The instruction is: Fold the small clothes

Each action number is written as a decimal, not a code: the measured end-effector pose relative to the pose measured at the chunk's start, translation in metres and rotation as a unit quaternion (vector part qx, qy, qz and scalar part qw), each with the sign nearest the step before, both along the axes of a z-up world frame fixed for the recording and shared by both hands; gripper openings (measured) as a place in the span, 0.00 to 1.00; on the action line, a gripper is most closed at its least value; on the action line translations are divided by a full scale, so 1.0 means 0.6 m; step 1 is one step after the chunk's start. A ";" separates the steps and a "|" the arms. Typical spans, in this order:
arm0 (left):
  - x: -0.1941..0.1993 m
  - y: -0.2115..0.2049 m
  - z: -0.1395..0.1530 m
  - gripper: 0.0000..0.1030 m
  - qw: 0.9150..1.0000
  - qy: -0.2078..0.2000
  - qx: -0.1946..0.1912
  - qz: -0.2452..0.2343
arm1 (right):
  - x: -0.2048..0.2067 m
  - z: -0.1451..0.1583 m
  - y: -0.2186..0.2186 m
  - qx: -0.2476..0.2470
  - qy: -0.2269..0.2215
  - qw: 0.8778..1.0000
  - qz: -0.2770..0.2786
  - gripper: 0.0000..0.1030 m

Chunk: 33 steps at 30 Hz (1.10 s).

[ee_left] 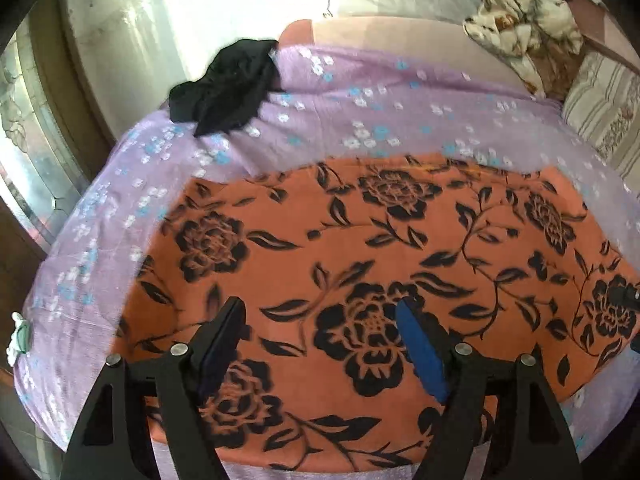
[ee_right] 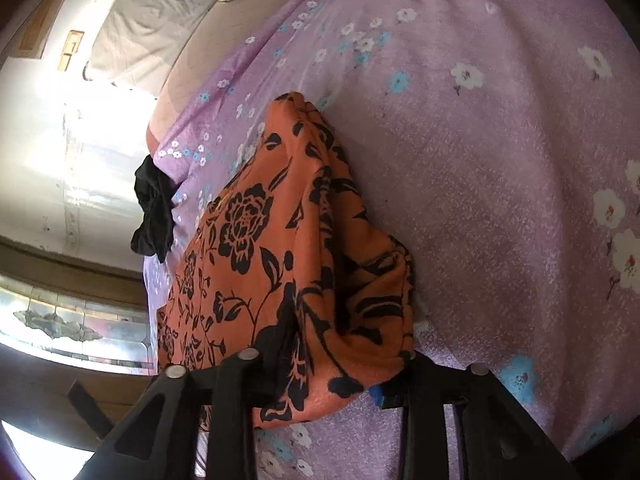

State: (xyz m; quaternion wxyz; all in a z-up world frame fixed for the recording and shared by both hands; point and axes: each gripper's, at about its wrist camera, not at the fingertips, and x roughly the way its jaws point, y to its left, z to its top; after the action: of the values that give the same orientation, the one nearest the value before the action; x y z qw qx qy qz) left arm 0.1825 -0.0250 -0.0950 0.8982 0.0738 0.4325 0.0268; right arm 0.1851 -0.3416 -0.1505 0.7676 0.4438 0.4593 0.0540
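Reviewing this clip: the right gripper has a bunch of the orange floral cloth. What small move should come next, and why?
Probably carry the right gripper, shut on the orange floral cloth, across to lay that lifted edge over the flat part. The left gripper hovers open above the cloth, gripping nothing, and the cloth lies mostly spread on the purple bedsheet.

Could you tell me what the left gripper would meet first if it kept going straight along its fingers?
Most likely the orange floral garment spread on the purple bedsheet; the open left gripper points right onto it, though depth is unclear.
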 end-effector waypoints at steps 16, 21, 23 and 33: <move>-0.100 0.251 0.076 0.79 0.983 -0.077 -0.107 0.130 | 0.046 0.266 0.293 -0.228 -0.169 0.944 0.166 0.09; -0.144 0.376 0.063 0.79 0.962 -0.101 -0.116 0.226 | 0.059 0.212 0.545 -0.273 -0.157 0.893 0.321 0.09; -0.145 0.398 0.042 0.79 0.958 -0.083 -0.130 0.243 | 0.072 0.135 0.611 -0.277 -0.110 0.880 0.371 0.10; -0.169 0.412 0.039 0.79 0.952 -0.091 -0.166 0.242 | 0.064 0.194 0.610 -0.229 -0.145 0.903 0.334 0.09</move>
State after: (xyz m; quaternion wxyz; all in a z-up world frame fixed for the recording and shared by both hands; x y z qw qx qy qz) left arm 0.0811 0.2223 -0.0714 0.8999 -0.1859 0.3520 0.1780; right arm 0.2237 0.0243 -0.0343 0.8432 0.0641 0.4637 0.2643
